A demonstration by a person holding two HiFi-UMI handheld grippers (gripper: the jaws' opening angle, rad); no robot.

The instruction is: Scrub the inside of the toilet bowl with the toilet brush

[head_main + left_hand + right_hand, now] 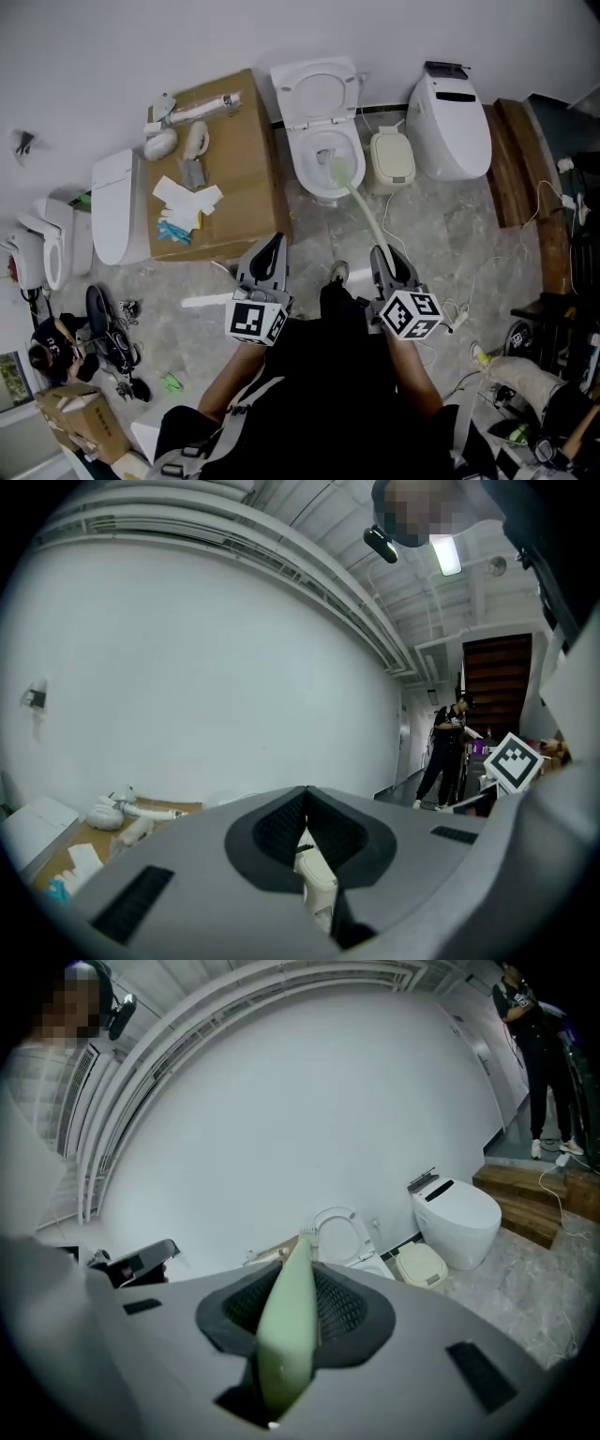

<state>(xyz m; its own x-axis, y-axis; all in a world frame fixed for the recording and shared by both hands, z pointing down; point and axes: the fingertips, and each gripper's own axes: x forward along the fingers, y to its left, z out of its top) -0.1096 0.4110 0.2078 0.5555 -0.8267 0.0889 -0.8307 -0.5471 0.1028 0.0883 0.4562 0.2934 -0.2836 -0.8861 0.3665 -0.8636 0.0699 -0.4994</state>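
My toilet brush (359,200) is pale green, the toilet bowl (300,164) white, my left gripper (269,248) and right gripper (383,258) grey with black pads (345,1309) and black-and-white square-marker cubes (256,320), the floor (441,234) mottled grey, the cardboard box (248,159) brown.

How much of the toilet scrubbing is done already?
Done: the lid is up, and the right gripper is shut on the green toilet brush. In hand: the brush head is down inside the toilet bowl, so scrubbing looks started. Left: I cannot tell how much of the bowl has been scrubbed. The left gripper is shut and holds nothing.
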